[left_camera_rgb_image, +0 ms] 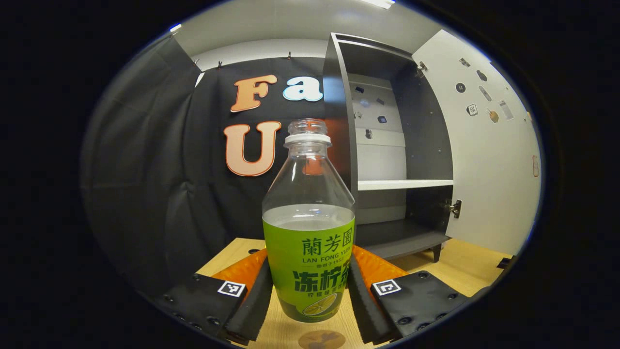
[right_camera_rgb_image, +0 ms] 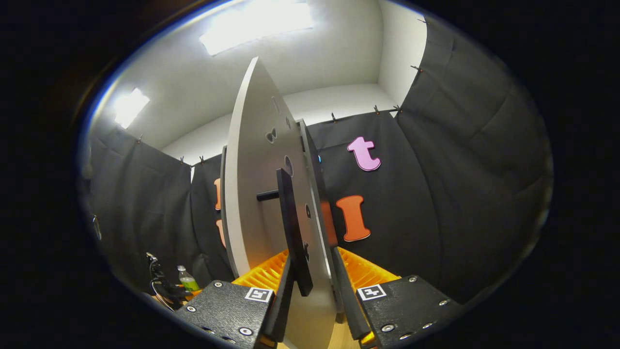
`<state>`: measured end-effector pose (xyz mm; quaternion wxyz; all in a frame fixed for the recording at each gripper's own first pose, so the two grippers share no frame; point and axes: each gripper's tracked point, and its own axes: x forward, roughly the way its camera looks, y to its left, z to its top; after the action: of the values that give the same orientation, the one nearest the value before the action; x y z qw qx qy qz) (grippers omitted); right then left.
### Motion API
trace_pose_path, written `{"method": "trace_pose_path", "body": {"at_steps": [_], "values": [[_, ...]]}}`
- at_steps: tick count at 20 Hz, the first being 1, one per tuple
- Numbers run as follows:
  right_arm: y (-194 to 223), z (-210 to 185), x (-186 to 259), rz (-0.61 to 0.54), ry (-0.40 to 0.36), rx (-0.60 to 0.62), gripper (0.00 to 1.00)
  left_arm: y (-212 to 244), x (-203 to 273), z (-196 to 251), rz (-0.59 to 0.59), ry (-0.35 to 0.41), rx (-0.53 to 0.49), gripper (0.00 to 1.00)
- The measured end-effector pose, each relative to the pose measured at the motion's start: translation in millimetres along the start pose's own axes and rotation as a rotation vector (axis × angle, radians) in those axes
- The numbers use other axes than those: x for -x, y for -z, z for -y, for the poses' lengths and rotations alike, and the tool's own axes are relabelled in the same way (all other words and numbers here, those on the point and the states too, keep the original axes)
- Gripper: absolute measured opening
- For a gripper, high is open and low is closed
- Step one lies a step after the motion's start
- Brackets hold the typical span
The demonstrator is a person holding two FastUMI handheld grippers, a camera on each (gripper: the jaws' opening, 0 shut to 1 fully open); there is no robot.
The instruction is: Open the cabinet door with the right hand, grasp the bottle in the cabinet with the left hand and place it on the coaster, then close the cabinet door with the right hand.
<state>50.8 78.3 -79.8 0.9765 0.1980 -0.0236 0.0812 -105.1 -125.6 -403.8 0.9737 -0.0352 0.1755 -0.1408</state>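
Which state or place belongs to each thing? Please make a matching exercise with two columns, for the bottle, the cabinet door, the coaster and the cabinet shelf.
Things:
1. bottle
2. cabinet door
3. coaster
4. cabinet shelf

States or places:
A. swung open, with the right gripper around its edge
B. bare, inside the cabinet
C. on the wooden table, just below the bottle's base
D. upright between the fingers of the left gripper

Pairs: 1-D, 2-A, 3-C, 4-B
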Motion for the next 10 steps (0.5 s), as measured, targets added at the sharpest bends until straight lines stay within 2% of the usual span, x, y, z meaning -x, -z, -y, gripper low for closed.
{"method": "trace_pose_path", "body": {"at_steps": [4,10], "values": [[-0.4,0.3,-0.5,0.012,-0.019,-0.006,0.49,39.7,9.1,0.0,-0.051,0.000,0.012,0.81],[-2.5,1.6,-1.2,0.032,-0.027,-0.010,0.49,68.9,16.0,1.5,-0.064,0.000,0.021,0.81]]}}
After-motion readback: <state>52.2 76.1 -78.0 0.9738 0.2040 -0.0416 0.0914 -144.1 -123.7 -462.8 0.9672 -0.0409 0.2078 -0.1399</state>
